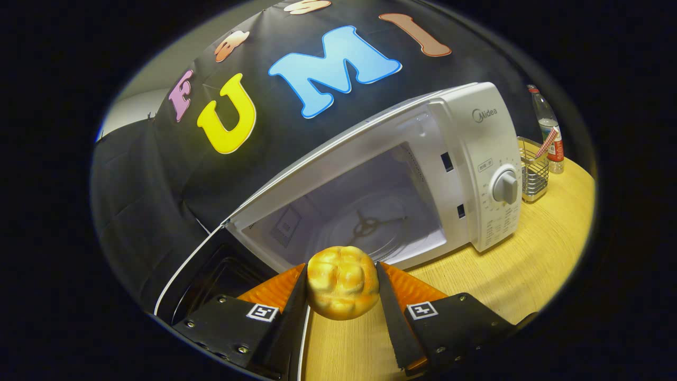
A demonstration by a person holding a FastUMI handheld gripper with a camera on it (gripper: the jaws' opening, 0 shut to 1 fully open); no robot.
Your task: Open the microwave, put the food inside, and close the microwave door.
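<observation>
golden bread roll [342, 282] sits pinched between both fingers of the tool [342, 296], so carry it level straight ahead over the sill of the open microwave [370, 174] onto the glass turntable [370, 227] beyond before letting go.

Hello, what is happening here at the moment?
A person's handheld gripper is shut on a bread roll, held between its fingers just in front of the white microwave. The microwave door is open and the cavity is empty, so the roll is not yet inside. The microwave stands on a wooden table.
</observation>
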